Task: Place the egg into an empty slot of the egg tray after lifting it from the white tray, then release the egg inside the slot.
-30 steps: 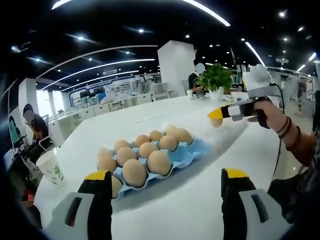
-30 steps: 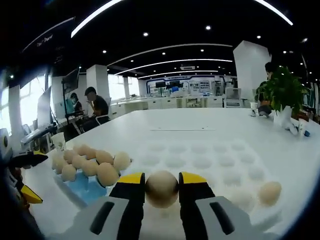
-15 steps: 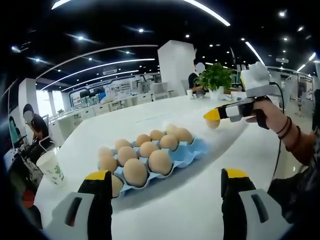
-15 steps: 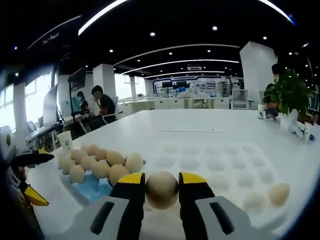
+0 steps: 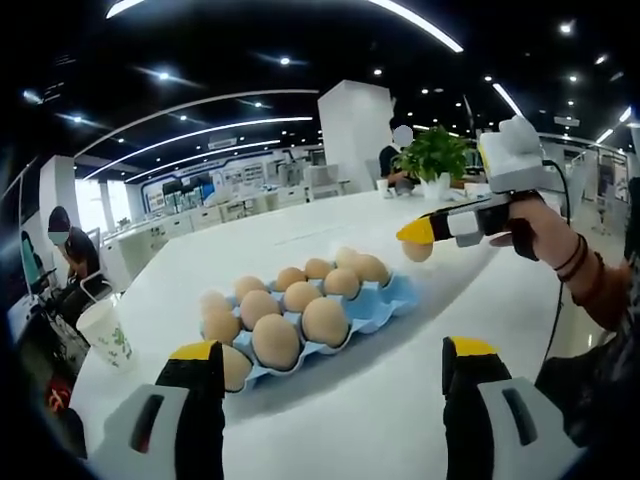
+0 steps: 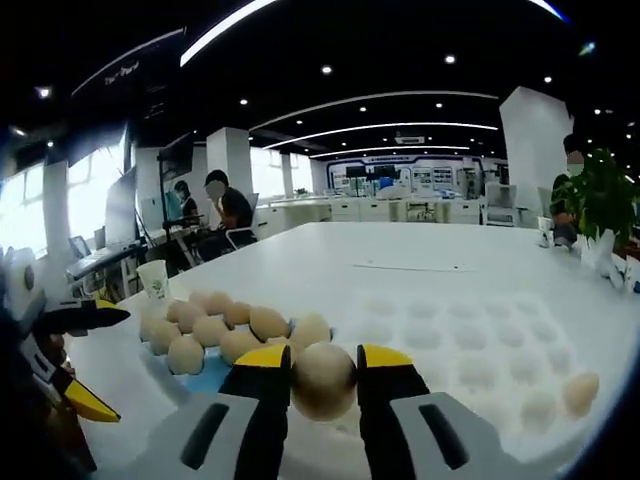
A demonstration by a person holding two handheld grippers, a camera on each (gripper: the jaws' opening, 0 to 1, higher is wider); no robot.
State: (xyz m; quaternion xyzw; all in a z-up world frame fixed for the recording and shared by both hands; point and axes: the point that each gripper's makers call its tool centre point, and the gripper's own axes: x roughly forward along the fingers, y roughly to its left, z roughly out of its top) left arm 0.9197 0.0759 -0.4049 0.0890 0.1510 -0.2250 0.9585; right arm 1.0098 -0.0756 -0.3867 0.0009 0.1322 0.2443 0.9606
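Egg in transit: your right gripper has its jaws closed on it at the widest part, one yellow-tipped jaw on each side, which keeps the shell from rolling out. In the left gripper view you can see that same gripper held in the air with the egg hanging under its tip, off the table and beyond the far end of the blue egg tray.

That blue egg tray sits low and to the left in the right gripper view, just beyond the jaws. It is nearly full of brown eggs. The bare blue patch at the corner nearest your right gripper looks like the free slot, though the fisheye curve and the jaw in front make it hard to be sure how many slots are open there. The white tray spreads ahead and to the right, its round hollows mostly bare, with one more egg resting near its right edge.

Your left gripper stands with its jaws wide apart and nothing between them, hovering low near the close end of the blue tray. It is near enough to steady the tray if needed, yet does not touch it.

The lift looks done, and the carry is under way. You next need to bring the egg over the bare blue corner, lower it until the shell sits in the hollow, and only then open the jaws. Let go too high and the egg may knock its neighbours.

A paper cup stands beyond the blue tray, well apart from the work.
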